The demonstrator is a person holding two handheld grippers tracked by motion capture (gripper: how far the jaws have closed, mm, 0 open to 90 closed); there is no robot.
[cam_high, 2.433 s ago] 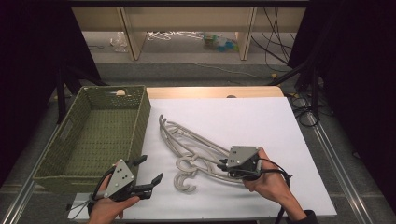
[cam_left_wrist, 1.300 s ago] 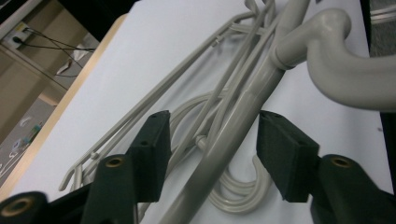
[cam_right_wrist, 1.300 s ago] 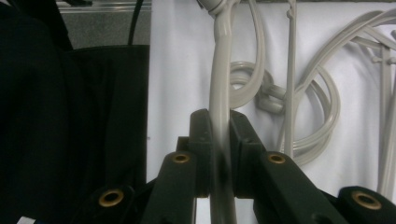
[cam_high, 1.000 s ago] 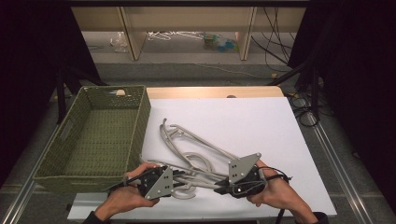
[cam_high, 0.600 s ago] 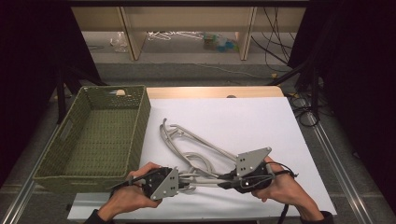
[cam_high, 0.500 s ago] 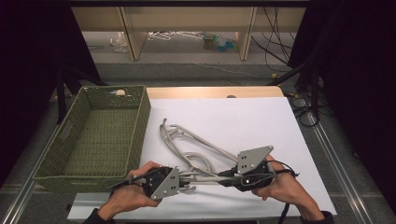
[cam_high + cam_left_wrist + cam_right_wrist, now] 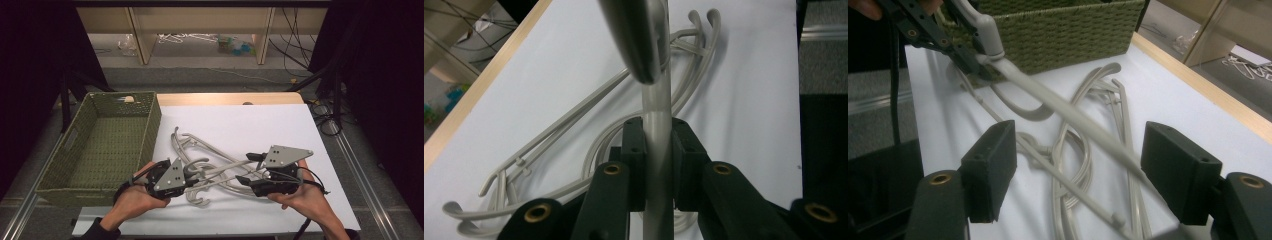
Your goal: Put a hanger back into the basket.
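Note:
Several grey plastic hangers [image 7: 200,147] lie tangled on the white sheet [image 7: 265,125]. My left gripper [image 7: 192,174] is shut on one hanger [image 7: 222,172] near its hook, holding that end off the sheet. In the left gripper view the hanger's bar [image 7: 656,100] runs up from between the pressed pads [image 7: 634,150]. My right gripper [image 7: 248,169] has just been opening; its jaws stand apart. In the right gripper view the lifted hanger's arm [image 7: 1063,112] passes between the pads [image 7: 990,160] without touching them, and the left gripper [image 7: 963,55] holds its far end.
A green woven basket [image 7: 150,125] stands at the left of the sheet, close behind the left hand; it appears as a basket wall [image 7: 1063,30] in the right gripper view. The table's wooden edge [image 7: 225,98] runs along the back. Cables hang at the right.
The left gripper came in from the left and shut on the hanger. The right gripper, earlier closed on that hanger, has opened. Both hands have risen slightly.

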